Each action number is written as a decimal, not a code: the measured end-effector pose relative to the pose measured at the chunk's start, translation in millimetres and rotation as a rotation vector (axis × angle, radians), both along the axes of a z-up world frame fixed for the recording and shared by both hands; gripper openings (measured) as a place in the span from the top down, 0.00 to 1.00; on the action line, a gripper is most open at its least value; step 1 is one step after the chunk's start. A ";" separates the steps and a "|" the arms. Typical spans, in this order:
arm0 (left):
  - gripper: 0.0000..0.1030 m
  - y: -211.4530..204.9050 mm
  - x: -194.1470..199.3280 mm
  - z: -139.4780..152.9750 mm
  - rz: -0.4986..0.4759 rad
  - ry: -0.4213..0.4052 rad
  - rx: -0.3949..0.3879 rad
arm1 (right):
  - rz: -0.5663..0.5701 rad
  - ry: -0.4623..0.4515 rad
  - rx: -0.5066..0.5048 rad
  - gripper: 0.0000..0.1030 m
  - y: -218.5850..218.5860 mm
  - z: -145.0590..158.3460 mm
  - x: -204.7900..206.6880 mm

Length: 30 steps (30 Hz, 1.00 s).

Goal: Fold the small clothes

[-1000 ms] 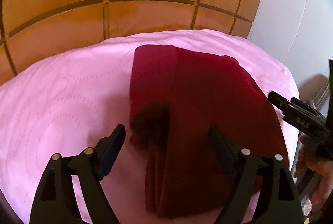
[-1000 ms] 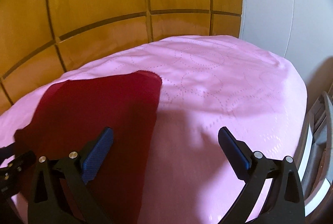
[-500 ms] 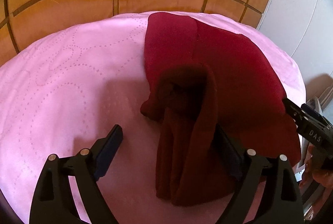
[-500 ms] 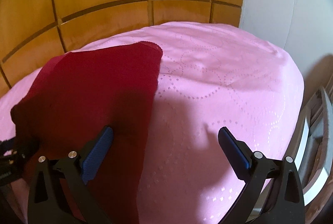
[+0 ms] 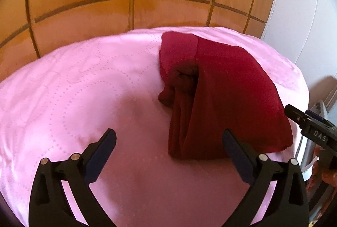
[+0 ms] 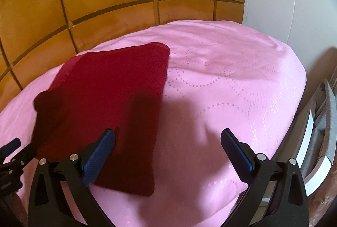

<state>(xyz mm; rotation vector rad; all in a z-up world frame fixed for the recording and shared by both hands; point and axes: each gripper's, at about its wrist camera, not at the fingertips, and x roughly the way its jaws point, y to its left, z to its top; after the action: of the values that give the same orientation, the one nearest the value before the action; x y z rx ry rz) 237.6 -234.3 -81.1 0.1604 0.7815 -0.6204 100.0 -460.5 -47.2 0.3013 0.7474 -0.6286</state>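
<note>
Bunched inner folds of maroon garment (image 5: pixel 221 96) shadowed

You are looking at a dark red garment (image 5: pixel 231 87), folded and lying flat on the pink quilted cover (image 5: pixel 84 83). In the left wrist view it is occupying the centre right of the frame, with a smooth top layer and a bunched, rumpled fold showing along its left edge. In the right wrist view the same garment (image 6: pixel 109 96) is lying at centre left as a roughly rectangular panel, its far corner rounded and its near edge reaching the lower middle.
</note>
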 end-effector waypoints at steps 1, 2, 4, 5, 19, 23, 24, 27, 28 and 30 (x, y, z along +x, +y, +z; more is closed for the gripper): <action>0.02 2.5 -5.1 1.8 0.012 -0.024 0.013 | 0.003 -0.014 0.001 0.04 3.5 1.8 -4.0; 0.02 4.6 -10.6 4.0 0.019 -0.052 0.023 | 0.005 -0.025 0.004 0.04 6.4 3.3 -7.8; 0.02 6.7 -18.1 8.0 0.017 -0.089 0.030 | 0.012 -0.045 0.012 0.04 11.6 6.2 -13.4; 0.02 7.3 -23.0 10.2 0.021 -0.105 0.038 | 0.019 -0.058 0.012 0.04 15.2 7.9 -16.6; 0.02 31.0 -57.0 25.4 0.135 -0.149 0.108 | 0.009 -0.076 0.001 0.04 58.0 19.9 -51.7; 0.02 35.2 -53.8 26.7 0.145 -0.116 0.102 | -0.007 -0.069 0.024 0.04 59.4 18.0 -58.7; 0.02 35.2 -54.3 26.9 0.147 -0.113 0.099 | -0.002 -0.055 0.023 0.04 60.8 16.4 -57.9; 0.02 36.2 -57.1 28.8 0.150 -0.117 0.092 | 0.020 -0.044 0.016 0.04 65.4 14.5 -55.5; 0.02 36.0 -58.1 28.9 0.150 -0.121 0.092 | 0.028 -0.045 0.014 0.04 67.3 14.7 -54.8; 0.02 36.0 -59.8 29.5 0.146 -0.129 0.095 | 0.041 -0.045 0.003 0.04 71.7 15.8 -54.8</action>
<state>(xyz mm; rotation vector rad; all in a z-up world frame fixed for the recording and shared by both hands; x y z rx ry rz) 177.8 -198.3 -51.6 0.2258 0.6915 -0.4309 45.2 -388.8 -31.5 0.3014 0.7093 -0.5805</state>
